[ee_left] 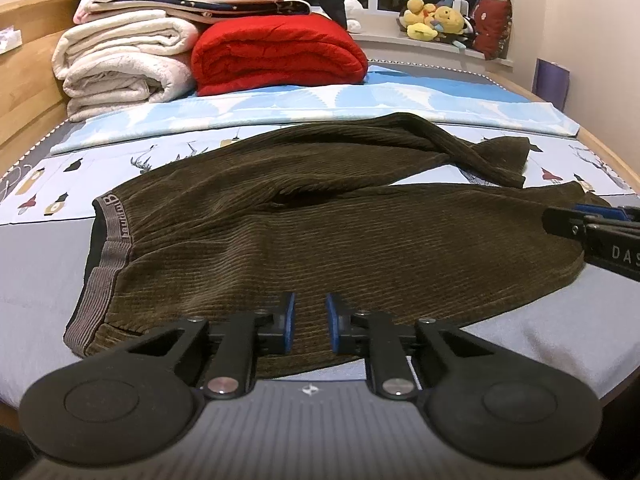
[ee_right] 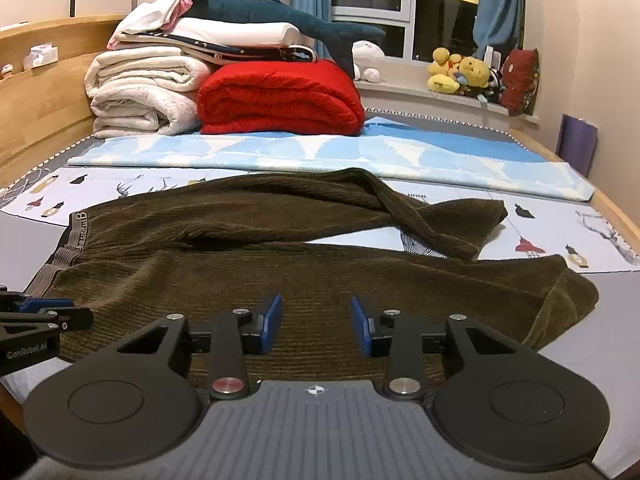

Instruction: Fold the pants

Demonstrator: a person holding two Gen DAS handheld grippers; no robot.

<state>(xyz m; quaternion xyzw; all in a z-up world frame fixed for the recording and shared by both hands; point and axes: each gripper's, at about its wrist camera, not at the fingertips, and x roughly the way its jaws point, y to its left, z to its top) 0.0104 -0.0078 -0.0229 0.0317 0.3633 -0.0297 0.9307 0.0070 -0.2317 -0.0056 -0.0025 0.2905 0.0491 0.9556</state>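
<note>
Dark olive corduroy pants (ee_left: pixel 304 216) lie spread on the bed, grey waistband (ee_left: pixel 108 248) at the left, legs running right. The far leg is twisted and crosses toward the right. They also show in the right wrist view (ee_right: pixel 280 272). My left gripper (ee_left: pixel 310 326) is open, empty, over the near edge of the pants close to the waist. My right gripper (ee_right: pixel 316 326) is open, empty, over the near leg. Each gripper shows in the other's view, the right gripper (ee_left: pixel 592 232) at the right edge and the left gripper (ee_right: pixel 44 316) at the left edge.
Folded white blankets (ee_left: pixel 120 64) and a red blanket (ee_left: pixel 276 56) are stacked at the bed's far end with a blue plush shark on top. A light blue sheet (ee_left: pixel 320 108) lies behind the pants. Plush toys (ee_left: pixel 436 20) sit on the windowsill. A wooden bed frame (ee_left: pixel 24 92) runs along the left.
</note>
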